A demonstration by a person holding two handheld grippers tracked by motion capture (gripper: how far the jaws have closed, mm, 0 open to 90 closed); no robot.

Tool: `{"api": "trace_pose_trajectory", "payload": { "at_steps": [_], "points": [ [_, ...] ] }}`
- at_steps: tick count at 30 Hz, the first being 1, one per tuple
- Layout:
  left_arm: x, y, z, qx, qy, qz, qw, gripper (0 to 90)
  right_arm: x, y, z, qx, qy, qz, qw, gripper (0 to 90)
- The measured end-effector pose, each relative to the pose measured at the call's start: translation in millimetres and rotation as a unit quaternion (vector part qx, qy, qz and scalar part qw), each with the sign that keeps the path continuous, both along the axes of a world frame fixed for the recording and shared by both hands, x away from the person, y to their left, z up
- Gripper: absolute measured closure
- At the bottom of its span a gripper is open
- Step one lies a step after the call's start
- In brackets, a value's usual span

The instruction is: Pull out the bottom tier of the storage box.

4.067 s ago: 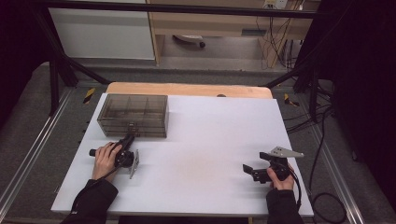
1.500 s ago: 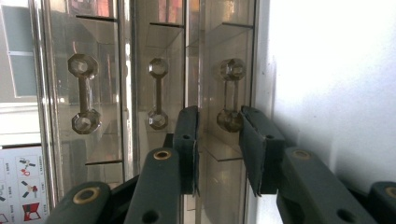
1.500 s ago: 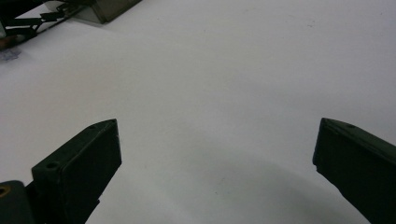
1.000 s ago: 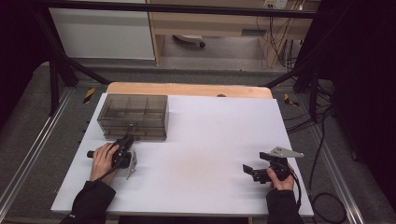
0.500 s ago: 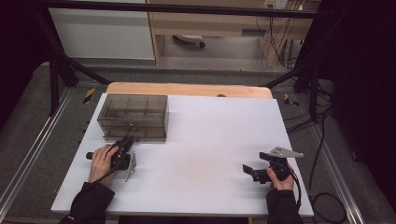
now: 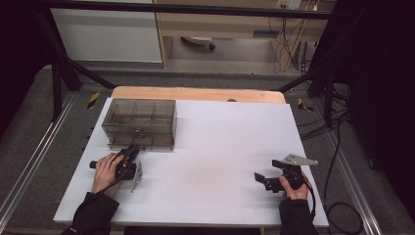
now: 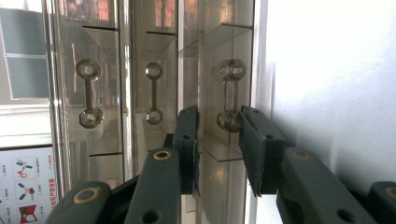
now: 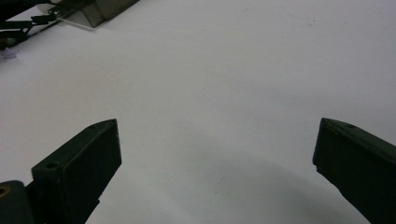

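Observation:
A smoked clear drawer box [image 6: 139, 117] stands at the table's back left. My left gripper [image 6: 133, 149] lies rolled on its side right at the box's front, held by the left hand. In the left gripper view its jaws [image 7: 219, 116] straddle the lower knob of a clear drawer handle [image 7: 231, 95]; the right fingertip [image 7: 254, 135] is at the knob, and a gap shows on the other side. My right gripper [image 6: 259, 178] rests near the table's front right, far from the box. Its jaws [image 8: 217, 154] stand wide open over bare white table, and a corner of the box [image 8: 100, 11] shows far off.
The white table top [image 6: 220, 147] stretches between the two hands. A wooden edge [image 6: 195, 93] runs behind it. Black frame bars [image 6: 58, 73] and metal rails flank the table, and cables [image 6: 337, 196] lie on the floor at the right.

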State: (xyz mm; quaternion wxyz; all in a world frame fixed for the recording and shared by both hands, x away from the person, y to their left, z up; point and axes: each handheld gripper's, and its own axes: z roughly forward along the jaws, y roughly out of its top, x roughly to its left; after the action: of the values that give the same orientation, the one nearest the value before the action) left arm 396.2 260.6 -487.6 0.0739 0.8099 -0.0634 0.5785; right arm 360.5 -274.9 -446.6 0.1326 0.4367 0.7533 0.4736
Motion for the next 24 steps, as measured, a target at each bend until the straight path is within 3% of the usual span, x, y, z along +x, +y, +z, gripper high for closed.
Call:
{"api": "trace_pose_trajectory", "payload": {
  "at_steps": [24],
  "points": [
    [-7.9,-1.3,0.9,-0.001,0.004,0.003,1.0,68.5,-0.2,0.0,0.1,0.0,0.002,0.0,1.0,1.8]
  ]
}}
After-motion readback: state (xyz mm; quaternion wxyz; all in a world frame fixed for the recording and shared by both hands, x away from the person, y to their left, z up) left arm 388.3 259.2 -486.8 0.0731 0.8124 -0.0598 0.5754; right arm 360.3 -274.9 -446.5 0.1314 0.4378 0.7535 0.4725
